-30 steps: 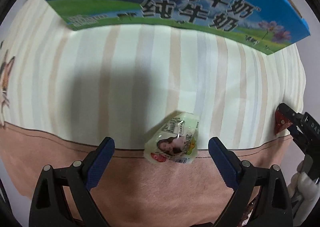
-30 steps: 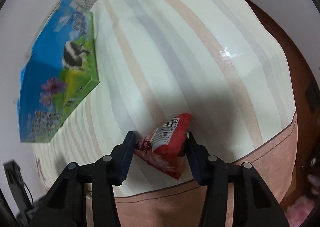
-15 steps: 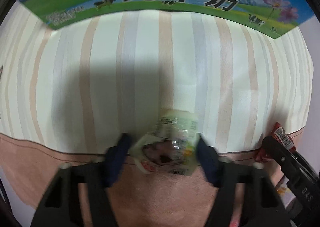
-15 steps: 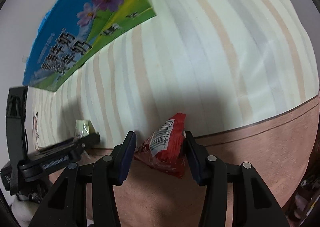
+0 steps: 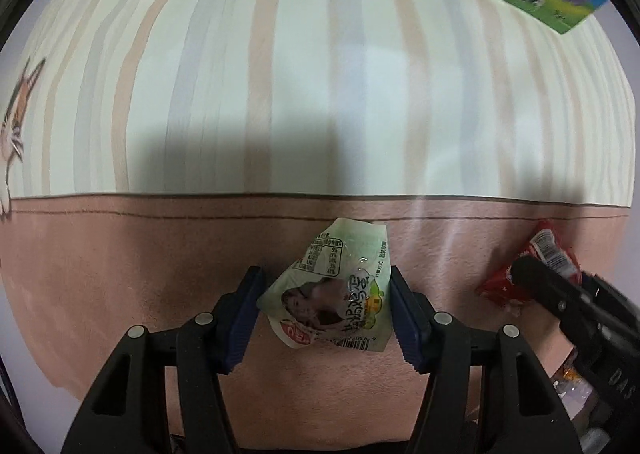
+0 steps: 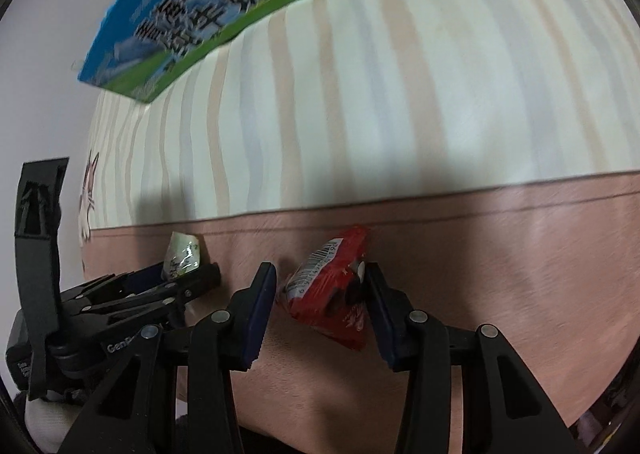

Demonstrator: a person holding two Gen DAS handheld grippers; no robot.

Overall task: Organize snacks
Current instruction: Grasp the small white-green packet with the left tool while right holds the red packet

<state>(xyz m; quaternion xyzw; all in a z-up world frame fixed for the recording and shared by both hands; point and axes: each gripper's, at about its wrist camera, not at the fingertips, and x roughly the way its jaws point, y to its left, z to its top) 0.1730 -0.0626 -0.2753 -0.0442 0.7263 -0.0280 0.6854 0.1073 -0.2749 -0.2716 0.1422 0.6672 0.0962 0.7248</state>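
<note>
Pinching a light, crinkly green snack packet [image 5: 340,294] across its soft middle, the left tongs [image 5: 325,312] hang over the pink counter [image 5: 120,274]. Right view: right tongs [image 6: 320,296], just tightened, clamp the red snack packet [image 6: 332,286], slippery foil.

Pale green snack packet [image 5: 340,294]: crinkled, printed face up with a photo, dark lettering and a barcode along its lower edge; sits over the pink band of the cloth, pinched at both sides. Red snack packet [image 6: 332,290]: crumpled, white barcode panel showing, tilted, also over the pink band, just right of the green one.
</note>
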